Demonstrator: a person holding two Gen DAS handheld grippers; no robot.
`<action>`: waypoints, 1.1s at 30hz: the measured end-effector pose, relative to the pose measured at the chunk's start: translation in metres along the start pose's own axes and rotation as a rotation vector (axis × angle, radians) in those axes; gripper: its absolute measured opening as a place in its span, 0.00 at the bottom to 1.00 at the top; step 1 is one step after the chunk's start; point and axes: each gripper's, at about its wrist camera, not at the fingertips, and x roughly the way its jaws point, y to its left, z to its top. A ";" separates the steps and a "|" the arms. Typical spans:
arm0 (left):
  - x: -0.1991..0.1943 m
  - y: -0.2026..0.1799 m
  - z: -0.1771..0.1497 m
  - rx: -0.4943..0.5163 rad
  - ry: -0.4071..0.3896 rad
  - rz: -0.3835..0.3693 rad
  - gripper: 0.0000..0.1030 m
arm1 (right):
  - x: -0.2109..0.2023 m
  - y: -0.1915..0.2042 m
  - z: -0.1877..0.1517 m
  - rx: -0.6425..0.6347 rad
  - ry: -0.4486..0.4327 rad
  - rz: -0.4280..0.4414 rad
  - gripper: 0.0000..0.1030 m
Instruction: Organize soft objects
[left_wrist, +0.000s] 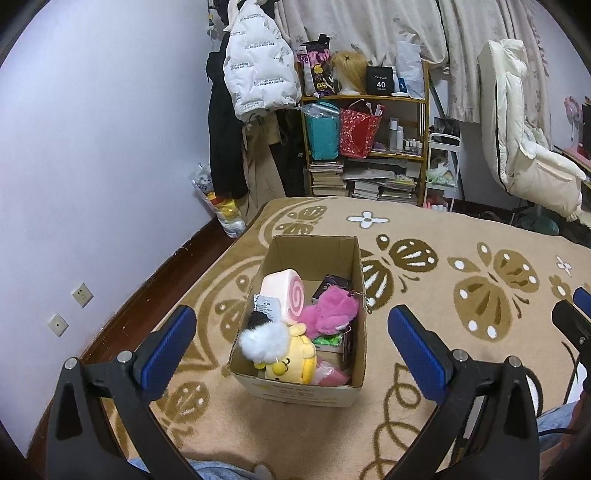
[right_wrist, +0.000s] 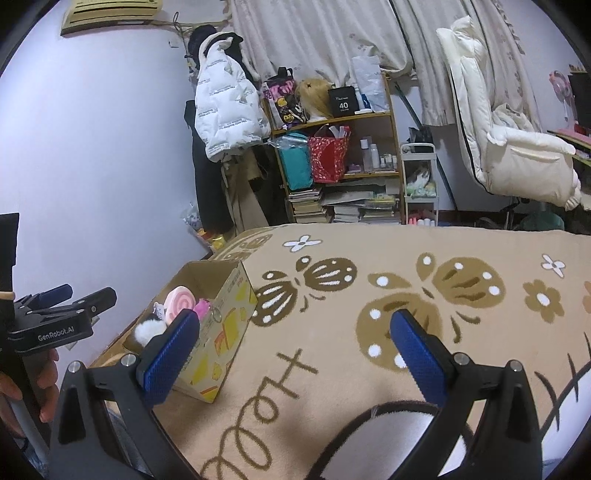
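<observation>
An open cardboard box (left_wrist: 360, 295) stands on the beige butterfly blanket (left_wrist: 461, 332). In it lie a pink swirl roll plush (left_wrist: 286, 297), a magenta furry plush (left_wrist: 332, 308), a yellow plush (left_wrist: 291, 363) and a white pom-pom (left_wrist: 264, 339). My left gripper (left_wrist: 291, 334) is open and empty, held above and in front of the box. My right gripper (right_wrist: 295, 341) is open and empty over the blanket, right of the box (right_wrist: 221, 332). The left gripper also shows at the left edge of the right wrist view (right_wrist: 66, 299).
A shelf (left_wrist: 364, 125) with bags, bottles and stacked books stands beyond the bed, beside hanging coats (left_wrist: 255, 62). A white padded chair (left_wrist: 524, 147) is at the right. The lilac wall (left_wrist: 92, 147) runs close along the bed's left edge.
</observation>
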 end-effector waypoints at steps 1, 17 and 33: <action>-0.002 0.000 0.000 0.001 -0.009 0.010 0.99 | 0.000 0.000 -0.001 0.002 0.002 0.002 1.00; 0.000 -0.009 -0.001 0.051 0.001 0.036 0.99 | 0.005 0.000 -0.005 0.004 0.023 0.011 1.00; 0.004 -0.003 -0.001 0.029 0.019 0.027 0.99 | 0.007 -0.001 -0.008 0.005 0.032 0.007 1.00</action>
